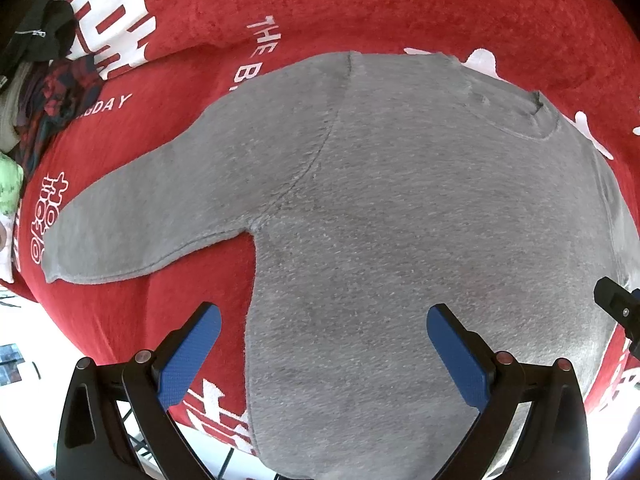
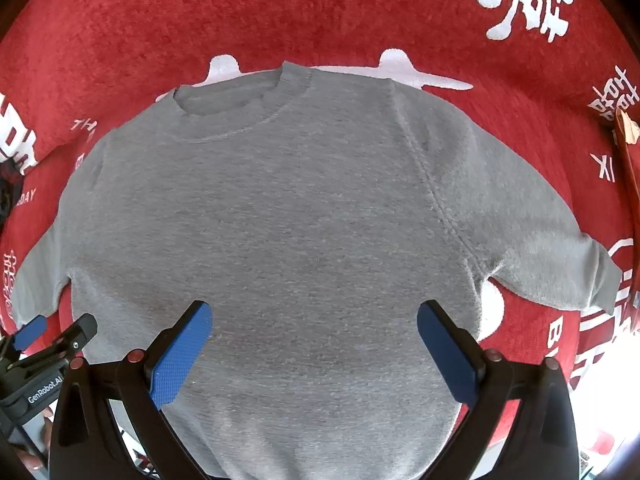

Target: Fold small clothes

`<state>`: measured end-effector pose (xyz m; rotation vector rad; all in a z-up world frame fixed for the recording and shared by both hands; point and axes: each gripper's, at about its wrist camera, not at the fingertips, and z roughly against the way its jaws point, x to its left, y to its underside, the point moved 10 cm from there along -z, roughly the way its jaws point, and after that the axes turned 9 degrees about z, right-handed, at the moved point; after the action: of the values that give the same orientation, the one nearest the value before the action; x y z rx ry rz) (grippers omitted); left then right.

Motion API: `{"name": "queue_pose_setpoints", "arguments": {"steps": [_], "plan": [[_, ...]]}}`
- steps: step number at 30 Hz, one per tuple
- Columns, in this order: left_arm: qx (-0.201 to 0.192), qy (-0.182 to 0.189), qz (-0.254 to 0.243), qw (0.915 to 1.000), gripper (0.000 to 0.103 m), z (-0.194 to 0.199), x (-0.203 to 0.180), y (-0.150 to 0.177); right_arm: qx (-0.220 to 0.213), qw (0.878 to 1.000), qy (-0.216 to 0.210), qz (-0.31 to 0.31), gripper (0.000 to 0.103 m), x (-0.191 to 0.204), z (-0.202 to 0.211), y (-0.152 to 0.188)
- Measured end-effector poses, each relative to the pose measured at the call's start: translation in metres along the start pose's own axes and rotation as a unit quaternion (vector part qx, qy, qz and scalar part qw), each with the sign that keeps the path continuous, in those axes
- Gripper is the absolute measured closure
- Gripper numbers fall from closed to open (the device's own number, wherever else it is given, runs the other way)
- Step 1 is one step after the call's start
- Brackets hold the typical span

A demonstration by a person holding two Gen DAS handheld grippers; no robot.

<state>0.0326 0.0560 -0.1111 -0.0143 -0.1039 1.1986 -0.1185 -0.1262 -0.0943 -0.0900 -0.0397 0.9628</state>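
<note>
A small grey sweatshirt (image 1: 400,220) lies flat and face up on a red cloth, collar away from me. In the left wrist view its left sleeve (image 1: 140,216) stretches out to the left. My left gripper (image 1: 324,320) hangs open over the lower left part of the body, holding nothing. In the right wrist view the same grey sweatshirt (image 2: 280,220) fills the middle, with the collar (image 2: 240,108) at the top and the right sleeve (image 2: 560,256) pointing right. My right gripper (image 2: 314,320) is open above the lower body, empty.
The red cloth (image 1: 400,8) with white lettering covers the surface. A heap of dark and plaid clothes (image 1: 52,80) sits at the far left. The left gripper's body (image 2: 44,344) shows at the right wrist view's lower left. A wooden stick (image 2: 628,168) lies at the right edge.
</note>
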Motion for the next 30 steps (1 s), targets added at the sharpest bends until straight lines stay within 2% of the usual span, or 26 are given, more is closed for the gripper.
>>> {"name": "queue_pose_setpoints", "arguments": {"steps": [15, 22, 26, 30], "plan": [[-0.004, 0.006, 0.008, 0.9999, 0.000, 0.002, 0.009, -0.001, -0.003, 1.000, 0.001, 0.011, 0.001, 0.009, 0.004, -0.002], [-0.002, 0.005, 0.028, 0.9996, 0.000, -0.003, 0.028, -0.004, 0.000, 1.000, 0.004, 0.021, 0.001, 0.018, 0.005, -0.002], [-0.003, 0.013, 0.056, 0.9983, 0.000, -0.008, 0.050, -0.008, -0.006, 0.999, -0.016, 0.029, 0.001, 0.033, 0.004, -0.005], [-0.004, 0.026, 0.092, 0.9954, 0.000, -0.015, 0.077, -0.012, -0.017, 0.997, -0.063, 0.037, 0.001, 0.062, 0.004, -0.009]]}}
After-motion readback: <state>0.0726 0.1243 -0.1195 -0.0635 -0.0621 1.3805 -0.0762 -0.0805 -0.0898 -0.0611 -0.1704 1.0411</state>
